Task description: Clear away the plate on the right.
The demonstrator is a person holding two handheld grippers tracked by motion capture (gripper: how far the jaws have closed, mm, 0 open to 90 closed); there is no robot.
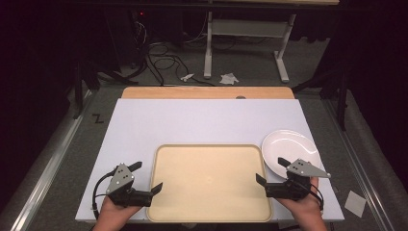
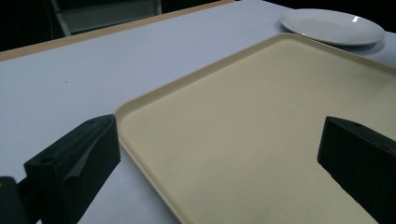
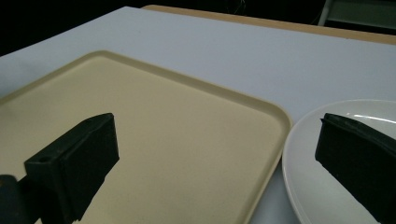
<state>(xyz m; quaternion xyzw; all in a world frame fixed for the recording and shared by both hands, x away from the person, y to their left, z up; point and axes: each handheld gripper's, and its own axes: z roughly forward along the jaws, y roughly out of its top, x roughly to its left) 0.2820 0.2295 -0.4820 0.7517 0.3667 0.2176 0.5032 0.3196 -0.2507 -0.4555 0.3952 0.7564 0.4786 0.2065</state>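
A beige tray point(image 1: 210, 211) lies bare at the near middle of the white table top point(image 1: 202, 120). A white plate point(image 1: 288, 144) sits just right of the tray's far right corner. My left gripper point(image 1: 147, 176) hovers at the tray's left edge, jaws wide open and nothing between them. In the left gripper view the tray's corner point(image 2: 122, 109) lies between the jaws, with the plate point(image 2: 332, 25) far off. My right gripper point(image 1: 272, 170) stands open at the tray's right edge, one jaw over the plate point(image 3: 308, 186) and one over the tray point(image 3: 187, 130).
A wooden strip point(image 1: 207, 92) runs along the table's far edge. Beyond it on the floor are a white table frame point(image 1: 208, 48), cables and crumpled paper point(image 1: 228, 78). A paper square point(image 1: 355, 203) lies on the floor at the right.
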